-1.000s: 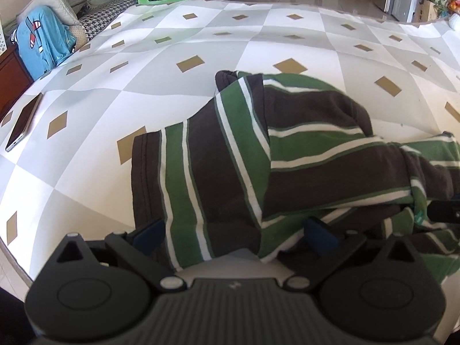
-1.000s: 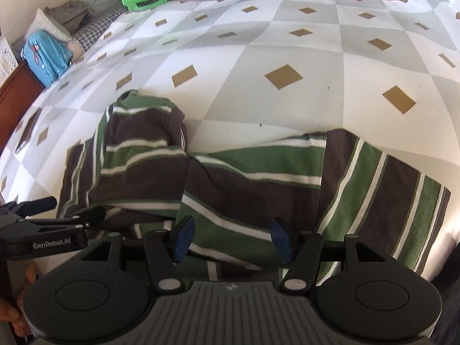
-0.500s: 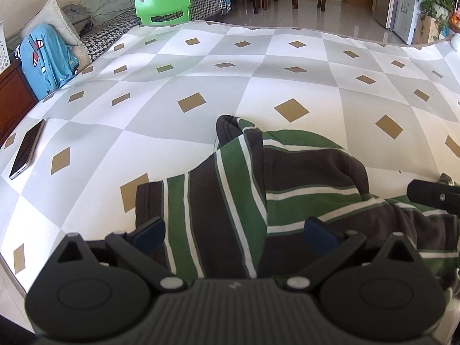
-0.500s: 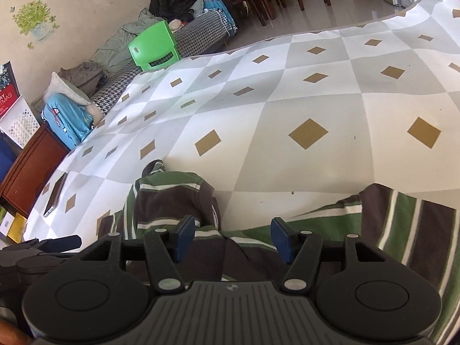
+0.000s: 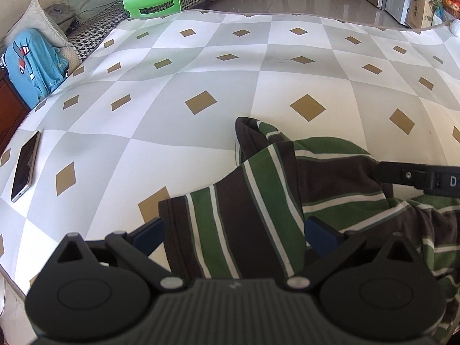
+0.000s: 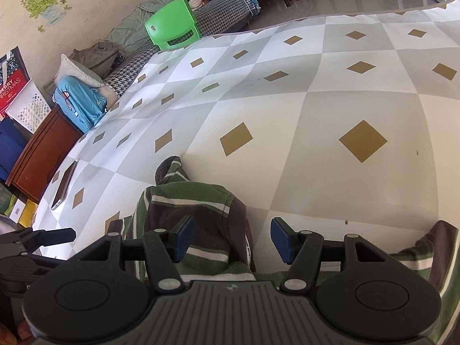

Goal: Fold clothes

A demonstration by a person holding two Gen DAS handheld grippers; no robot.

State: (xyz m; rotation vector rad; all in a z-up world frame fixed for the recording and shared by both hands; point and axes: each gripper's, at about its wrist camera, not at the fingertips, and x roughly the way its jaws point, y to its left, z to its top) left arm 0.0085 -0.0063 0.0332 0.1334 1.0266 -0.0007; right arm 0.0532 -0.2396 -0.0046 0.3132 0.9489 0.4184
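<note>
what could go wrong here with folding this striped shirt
1. The striped shirt lies bunched, one part flopped over the rest; folding it now may lock in creases.
2. Both the left gripper and the right gripper are open with cloth between the pads, so closing might pinch several layers at once.
3. The phone lies near the table edge; dragged cloth might nudge it.

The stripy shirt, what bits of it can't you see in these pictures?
- Shirt, left wrist view: its near part is hidden behind the left tongs; its right side runs off the edge.
- Right wrist view: the right tongs cover its middle.
- Phone: screen too dark to read.
</note>
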